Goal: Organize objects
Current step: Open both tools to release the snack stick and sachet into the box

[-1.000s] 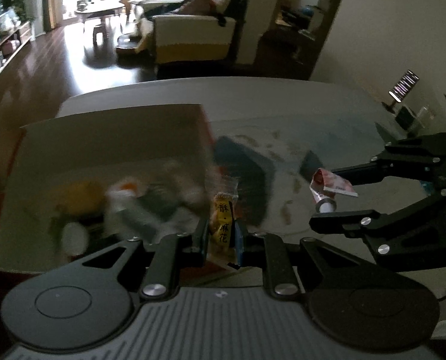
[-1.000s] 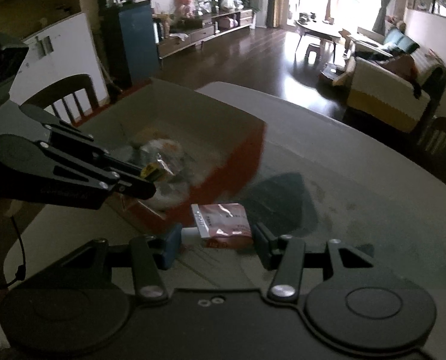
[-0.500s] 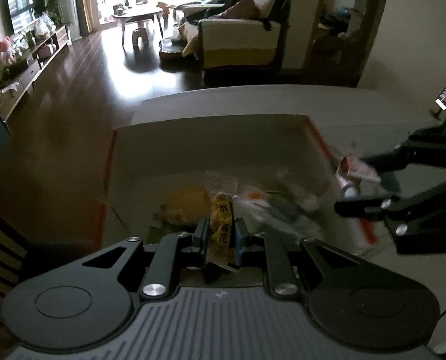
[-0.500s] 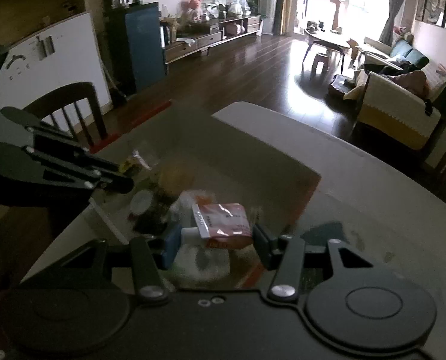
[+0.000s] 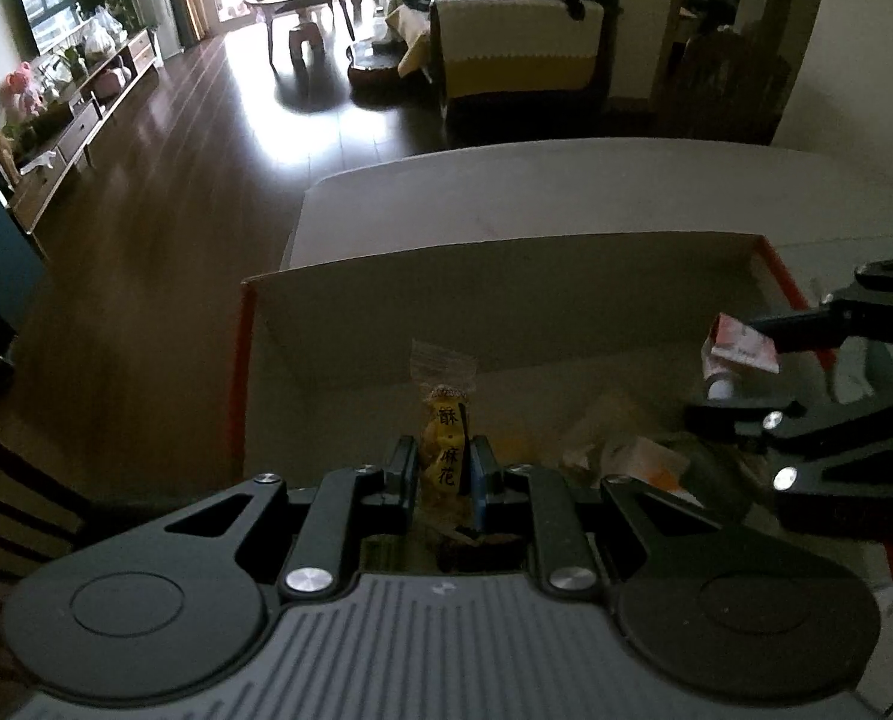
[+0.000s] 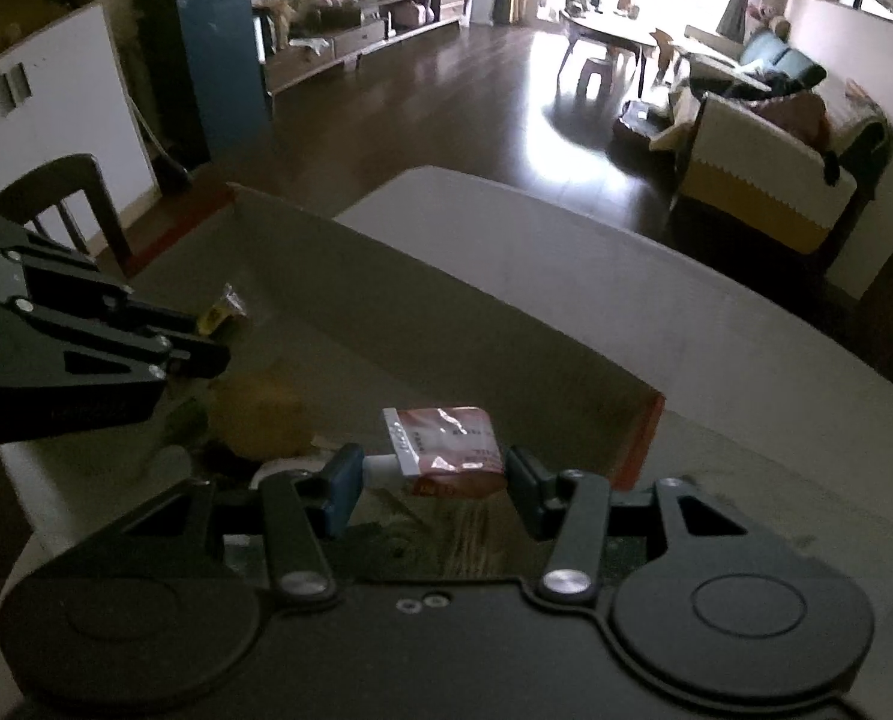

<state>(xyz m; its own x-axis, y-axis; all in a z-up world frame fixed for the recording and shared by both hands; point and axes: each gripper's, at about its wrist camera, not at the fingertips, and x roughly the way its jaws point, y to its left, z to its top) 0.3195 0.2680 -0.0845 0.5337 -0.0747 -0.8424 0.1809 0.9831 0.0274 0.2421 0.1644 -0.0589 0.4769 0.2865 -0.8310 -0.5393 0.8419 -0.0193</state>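
Note:
My left gripper [image 5: 443,471] is shut on a yellow snack packet [image 5: 446,450] with black characters, held upright over the inside of a cardboard box [image 5: 506,294] with red outer edges. My right gripper [image 6: 434,471] is shut on a red and white spouted pouch [image 6: 446,441], held flat over the same box [image 6: 446,312]. In the left wrist view the right gripper [image 5: 740,381] and its pouch [image 5: 737,348] hang at the box's right side. The left gripper [image 6: 206,339] shows at the left of the right wrist view with the packet's tip [image 6: 221,309] poking out.
Several loose items, one yellowish [image 6: 260,414] and some wrapped [image 5: 632,456], lie on the box floor. The box stands on a pale table [image 6: 626,300]. A wooden chair [image 6: 68,192] stands at the left. Beyond lie dark floor, a sofa [image 5: 518,54] and a coffee table.
Both grippers have swung left from above the table mat to over the box, each keeping hold of its item. The box interior now fills the view beneath them.

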